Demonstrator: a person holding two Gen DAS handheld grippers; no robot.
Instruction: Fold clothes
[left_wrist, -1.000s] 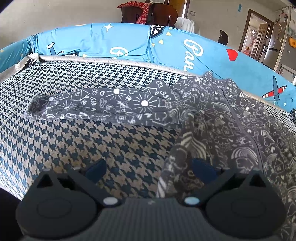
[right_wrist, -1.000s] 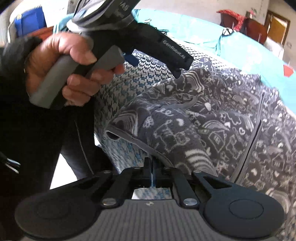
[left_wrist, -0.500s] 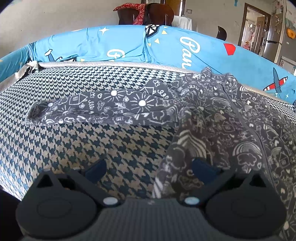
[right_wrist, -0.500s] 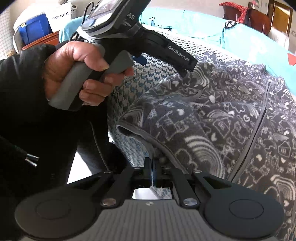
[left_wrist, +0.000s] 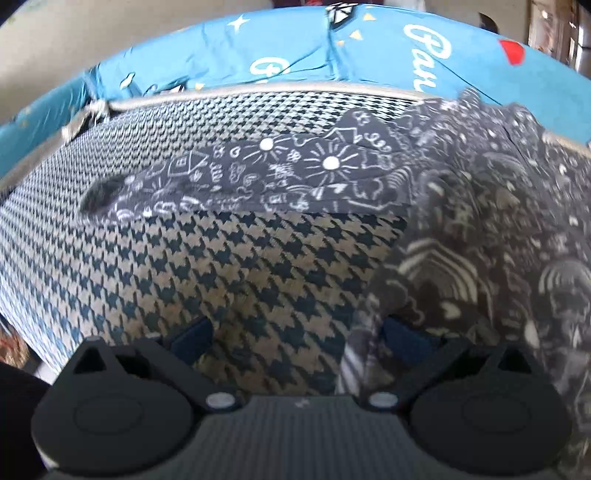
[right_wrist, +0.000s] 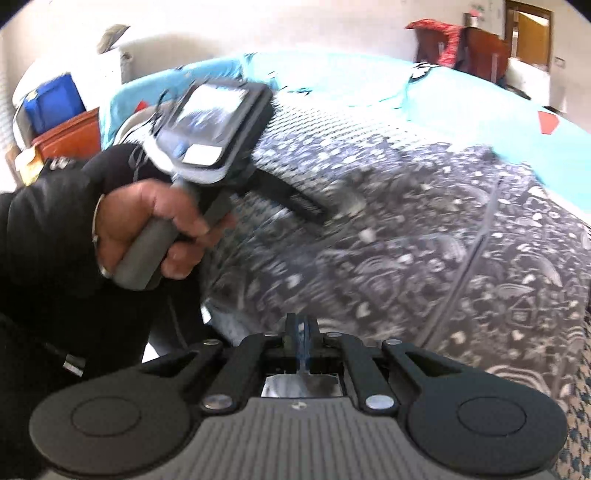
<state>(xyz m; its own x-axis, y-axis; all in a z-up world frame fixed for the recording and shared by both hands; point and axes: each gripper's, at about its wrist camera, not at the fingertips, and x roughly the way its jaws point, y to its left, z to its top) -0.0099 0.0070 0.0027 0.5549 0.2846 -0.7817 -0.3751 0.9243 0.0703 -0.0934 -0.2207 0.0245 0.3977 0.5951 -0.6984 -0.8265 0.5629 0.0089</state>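
The right gripper was clamped on the jacket's hem; the left gripper, fingers apart, should grip the hem level.

Soft printed cloth garment; woven houndstooth cover; matt plastic claw.

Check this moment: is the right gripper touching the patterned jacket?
Touching. In the right wrist view the right gripper has its jaws pressed together on the hem of the patterned jacket, which rises straight out from between them, with no gap.
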